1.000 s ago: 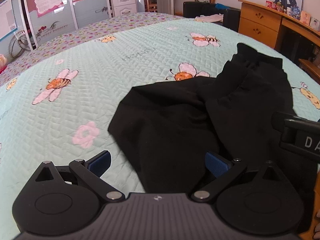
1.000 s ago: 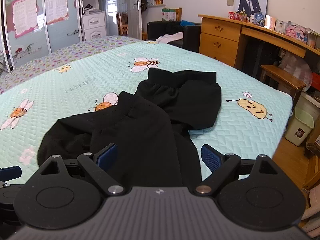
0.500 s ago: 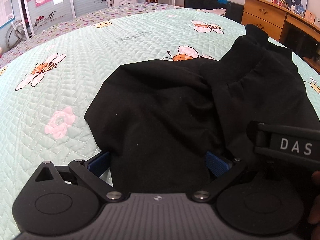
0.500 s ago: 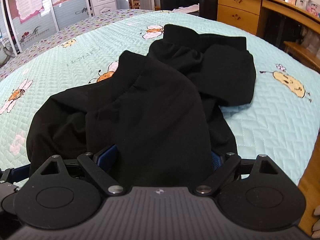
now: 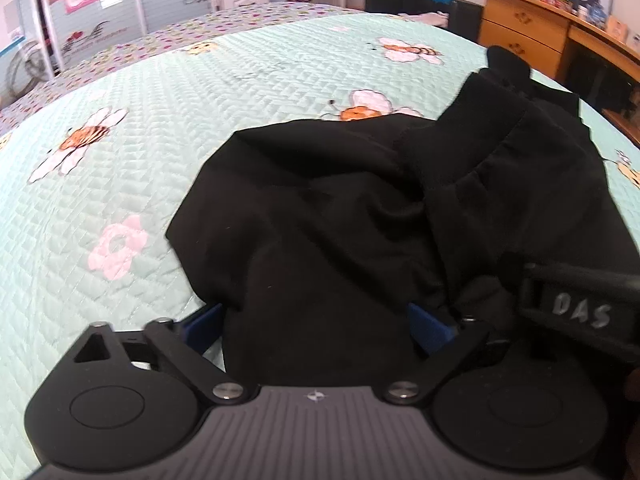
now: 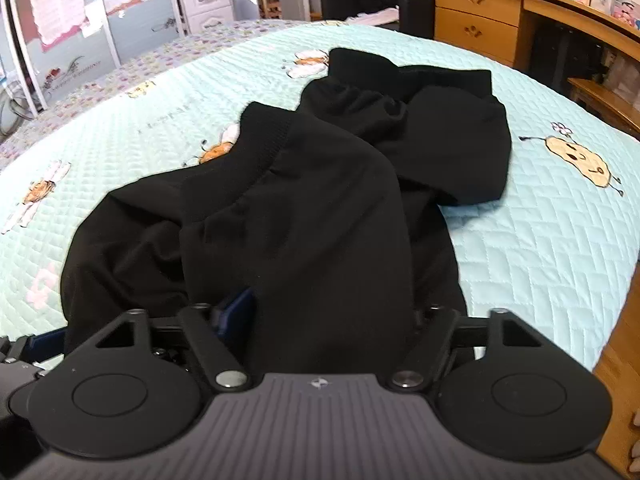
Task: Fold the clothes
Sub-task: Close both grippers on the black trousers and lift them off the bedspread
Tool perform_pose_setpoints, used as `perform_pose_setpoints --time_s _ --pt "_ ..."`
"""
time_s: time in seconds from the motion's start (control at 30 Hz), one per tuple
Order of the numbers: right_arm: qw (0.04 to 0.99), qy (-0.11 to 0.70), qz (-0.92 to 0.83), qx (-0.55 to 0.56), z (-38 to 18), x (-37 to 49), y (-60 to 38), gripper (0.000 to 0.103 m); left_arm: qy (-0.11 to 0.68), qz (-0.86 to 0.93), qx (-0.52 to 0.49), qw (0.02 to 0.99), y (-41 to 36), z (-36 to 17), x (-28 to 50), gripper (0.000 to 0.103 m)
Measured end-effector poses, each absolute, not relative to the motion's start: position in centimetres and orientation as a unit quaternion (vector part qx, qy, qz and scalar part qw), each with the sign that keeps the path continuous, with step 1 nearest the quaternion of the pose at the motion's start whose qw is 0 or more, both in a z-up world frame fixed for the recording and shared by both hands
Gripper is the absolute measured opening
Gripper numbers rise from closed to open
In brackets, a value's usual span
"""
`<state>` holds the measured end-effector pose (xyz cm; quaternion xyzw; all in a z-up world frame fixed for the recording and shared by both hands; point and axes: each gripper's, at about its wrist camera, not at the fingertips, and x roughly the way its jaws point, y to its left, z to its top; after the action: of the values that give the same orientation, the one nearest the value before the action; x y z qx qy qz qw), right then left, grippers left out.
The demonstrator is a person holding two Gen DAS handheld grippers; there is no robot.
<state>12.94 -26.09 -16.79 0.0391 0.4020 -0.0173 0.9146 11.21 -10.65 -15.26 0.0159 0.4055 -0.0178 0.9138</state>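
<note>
A black garment (image 5: 344, 208) lies crumpled on the mint quilted bed (image 5: 192, 92), its ribbed cuffs pointing toward the far side. My left gripper (image 5: 318, 320) is open, and the garment's near edge sits between its blue pads (image 5: 204, 322). In the right wrist view the same garment (image 6: 320, 208) fills the middle. My right gripper (image 6: 332, 312) is open too, straddling a raised fold; its left pad (image 6: 236, 310) shows and the right one is hidden by cloth. The right gripper's body (image 5: 580, 308) shows at the left view's right edge.
A wooden dresser and desk (image 6: 480, 12) stand beyond the bed's right side. The bed's right edge (image 6: 608, 320) drops to a wooden floor. Wardrobe doors (image 5: 120, 8) and a white drawer unit (image 6: 206, 4) line the far wall.
Both grippers have moved forward and down over the garment. Its near edge now lies between the fingers of each. The right gripper's left pad sits slightly further in.
</note>
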Motion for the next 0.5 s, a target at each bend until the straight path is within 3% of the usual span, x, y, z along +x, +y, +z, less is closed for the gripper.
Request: perform_pose_setpoints --time_s 0.03,0.1,0.27,0.33,0.37,0.47,0.5 --pt "0.913 0.405 -0.018 0.034 -16.8 13.1 -26.1 0.062 0.405 -0.022 0.019 0.914 -10.8 -15.1 11.2 0.083" --pt "0.911 0.409 -0.022 0.035 -16.8 13.2 -26.2 0.059 0.403 -0.032 0.029 0.914 -11.3 -14.8 11.1 0.058" --pt "0.904 0.42 -0.021 0.07 -16.8 13.3 -27.1 0.056 0.403 -0.044 0.04 0.913 -12.0 -14.7 10.6 0.048" --pt "0.902 0.424 -0.017 0.08 -16.9 13.3 -27.4 0.056 0.406 -0.054 0.032 0.912 -11.9 -14.4 10.5 0.036" --pt "0.902 0.424 -0.016 0.081 -17.0 13.3 -27.4 0.056 0.406 -0.062 0.027 0.911 -11.8 -14.3 10.5 0.025" --pt "0.905 0.417 -0.013 0.084 -16.7 12.8 -27.2 0.039 0.403 -0.076 0.015 0.912 -11.5 -13.7 10.3 0.015" --pt "0.905 0.414 -0.009 0.093 -16.5 12.7 -27.3 0.027 0.4 -0.081 0.007 0.913 -11.3 -13.4 10.2 0.013"
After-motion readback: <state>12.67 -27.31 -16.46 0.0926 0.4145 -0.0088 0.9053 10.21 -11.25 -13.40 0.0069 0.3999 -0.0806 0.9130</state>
